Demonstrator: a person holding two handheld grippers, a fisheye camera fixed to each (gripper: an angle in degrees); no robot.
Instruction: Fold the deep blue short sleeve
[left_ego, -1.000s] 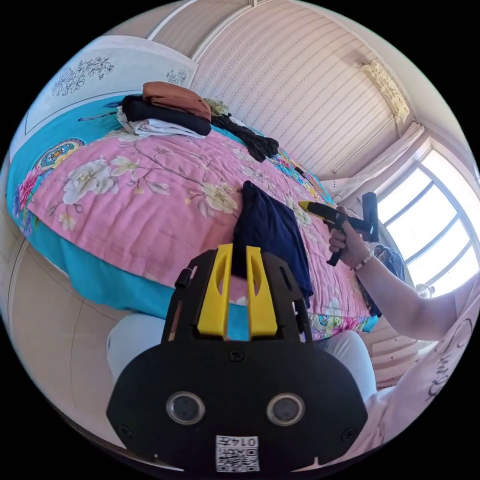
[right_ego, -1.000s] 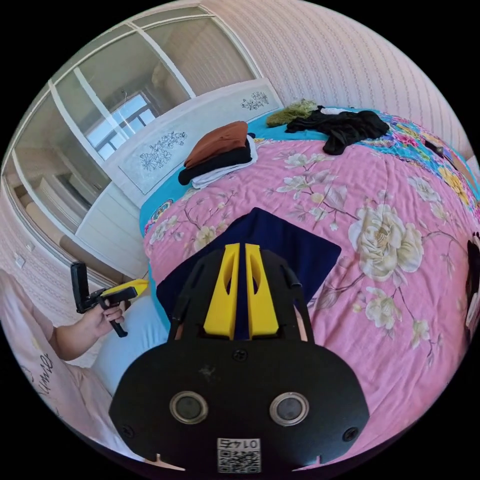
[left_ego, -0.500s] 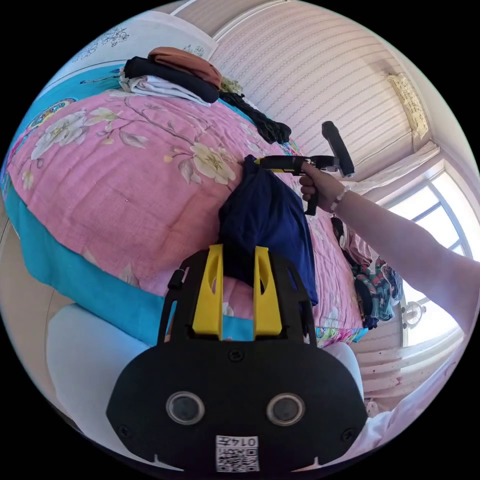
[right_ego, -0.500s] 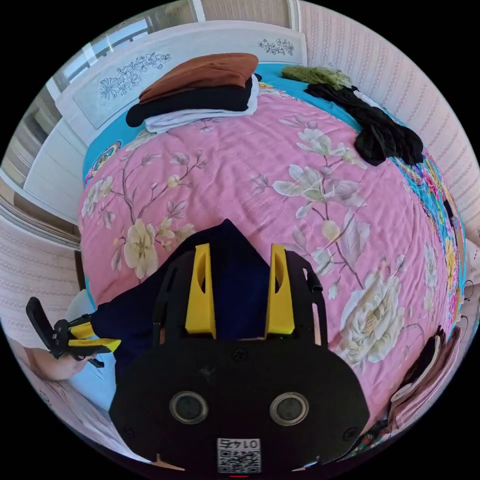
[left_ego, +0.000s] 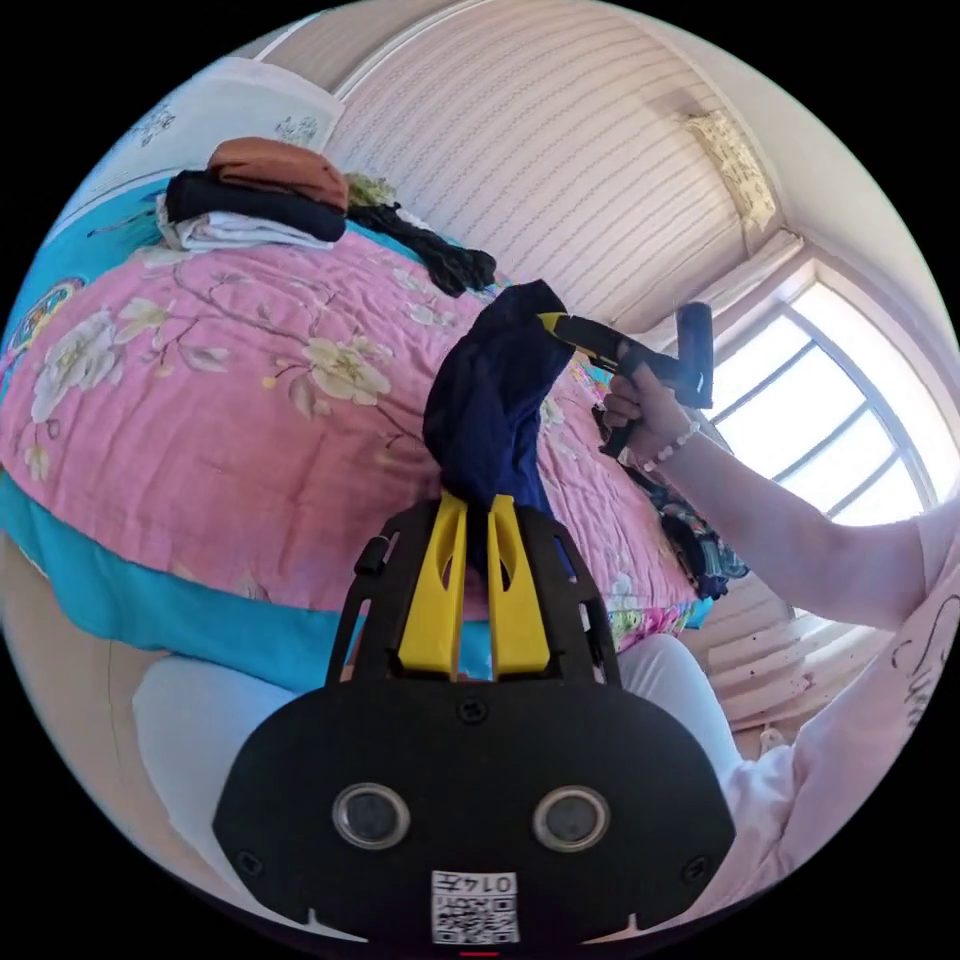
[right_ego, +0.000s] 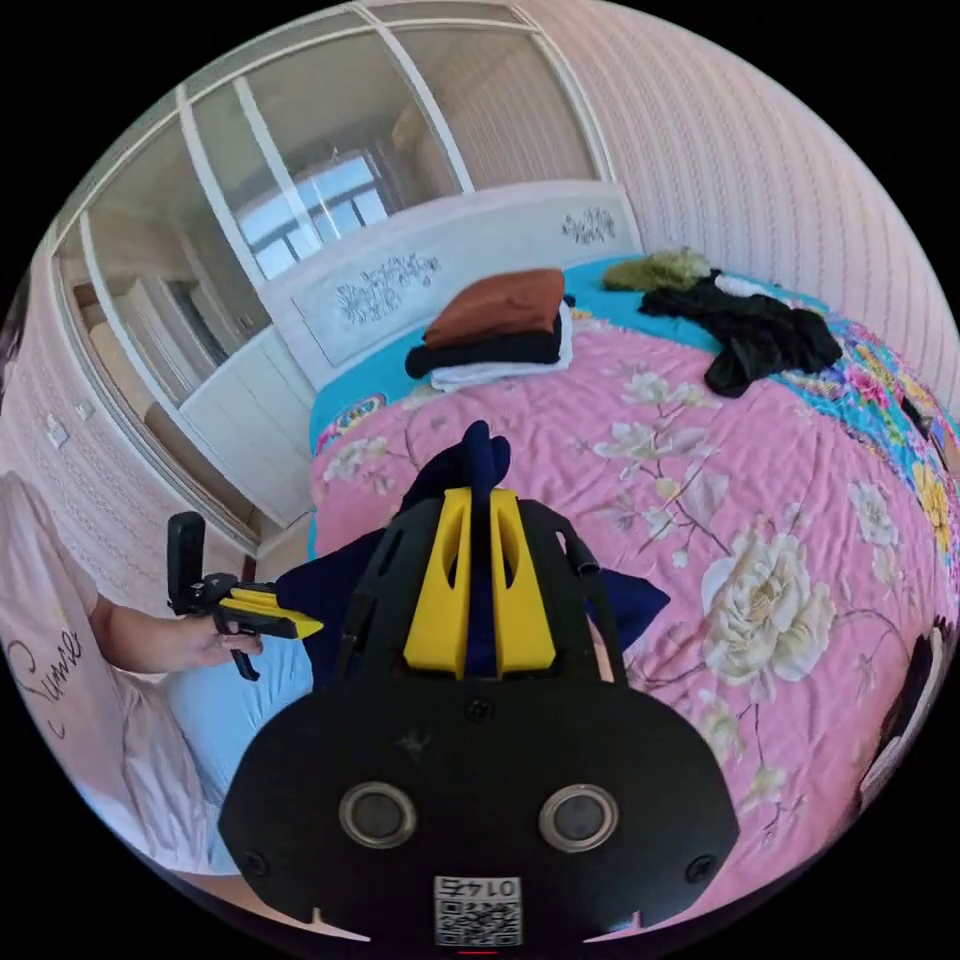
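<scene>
The deep blue short sleeve shirt (left_ego: 490, 400) hangs bunched above the bed, stretched between the two grippers. In the left gripper view my left gripper (left_ego: 477, 500) is shut on its lower end. The right gripper (left_ego: 548, 322), held in a hand, pinches its upper end. In the right gripper view my right gripper (right_ego: 480, 495) is shut on a raised fold of the shirt (right_ego: 625, 605). At the left of that view the left gripper (right_ego: 315, 628) grips the cloth's other end.
A pink floral quilt (left_ego: 200, 380) covers the bed. A stack of folded brown, black and white clothes (right_ego: 495, 325) lies near the headboard (right_ego: 400, 290). A loose black garment (right_ego: 750, 330) lies by the wall. The person's legs (left_ego: 190, 720) are at the bed's edge.
Half a second ago both grippers stood open over the shirt lying on the quilt. Both have now shut on it, and the shirt is raised off the bed.
</scene>
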